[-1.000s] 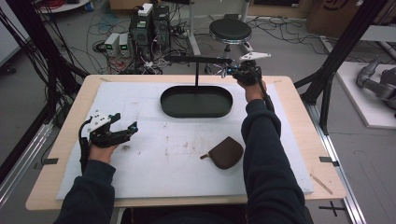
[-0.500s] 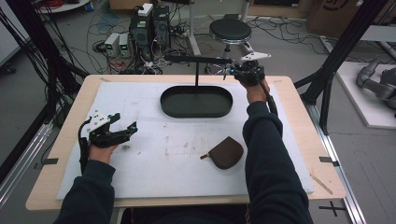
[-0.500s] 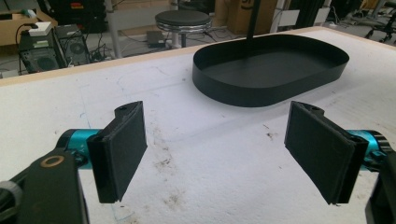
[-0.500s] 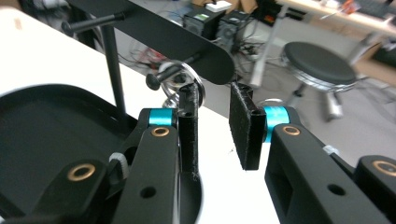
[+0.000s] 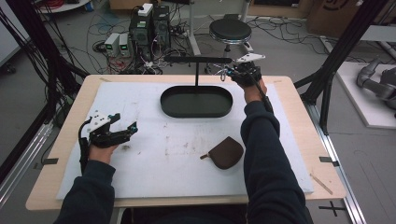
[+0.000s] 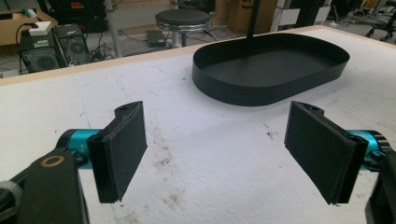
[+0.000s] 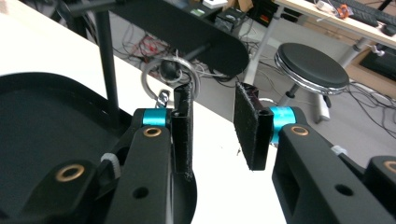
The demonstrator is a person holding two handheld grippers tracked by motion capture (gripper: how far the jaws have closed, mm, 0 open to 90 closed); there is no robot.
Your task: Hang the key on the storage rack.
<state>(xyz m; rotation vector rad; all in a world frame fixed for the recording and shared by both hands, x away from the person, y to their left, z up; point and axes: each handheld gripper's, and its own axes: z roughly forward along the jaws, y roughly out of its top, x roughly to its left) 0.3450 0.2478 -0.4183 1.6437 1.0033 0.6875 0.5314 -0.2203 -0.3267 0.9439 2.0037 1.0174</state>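
Black oval tray (image 5: pixel 196 111), empty inside

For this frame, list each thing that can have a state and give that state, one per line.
Right gripper: jaws have just been opening, nothing between them, up at the end of the stand's bar.
Key ring: hanging on a peg at the end of the bar, free of the pads.
Left gripper: open wide, nothing held, low over the mat.
Black tray: empty, the stand's post rising from it.
Brown pouch: lying flat on the mat, untouched.
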